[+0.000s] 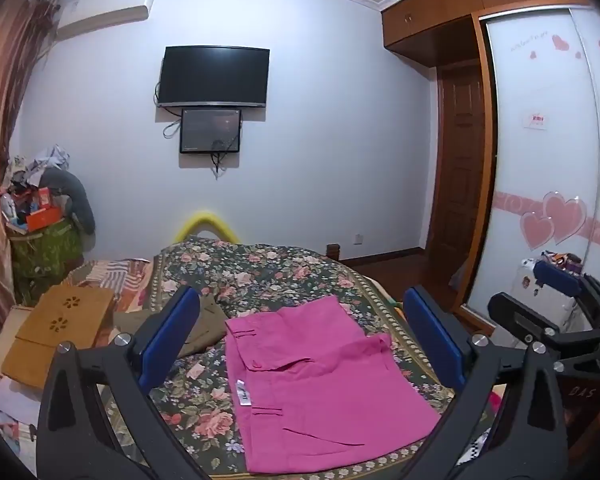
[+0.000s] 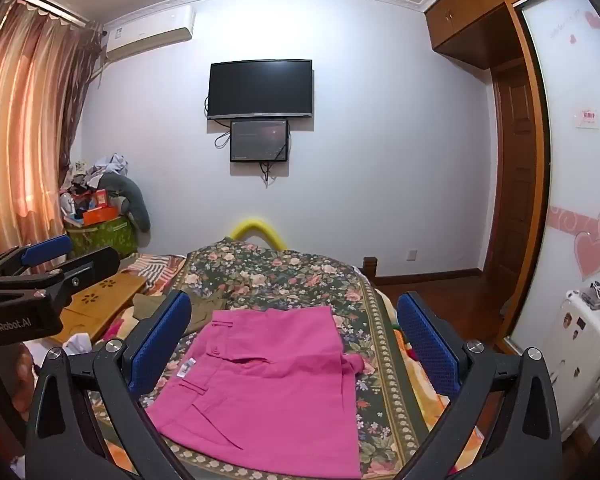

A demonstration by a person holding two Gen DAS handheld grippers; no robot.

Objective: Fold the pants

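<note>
Hovering both tools above the bed, I have the left gripper (image 1: 300,344) and the right gripper (image 2: 294,344) spread wide, gripping nothing. The pink pants (image 1: 320,392) lie on the floral bedspread (image 1: 284,268), already doubled into a compact rectangle, waistband and white label (image 1: 243,393) towards my left, with one loose corner (image 2: 354,362) poking out on the right side. I judge the fold mostly made, so tidying matters most now. I would bring the right gripper down on that stray corner, pinch only the top layer, and tuck it flush with the edge. The left should press near the waistband so the stack cannot slide. An olive garment (image 1: 204,324) lies just beyond the pants; I must not snag it.
</note>
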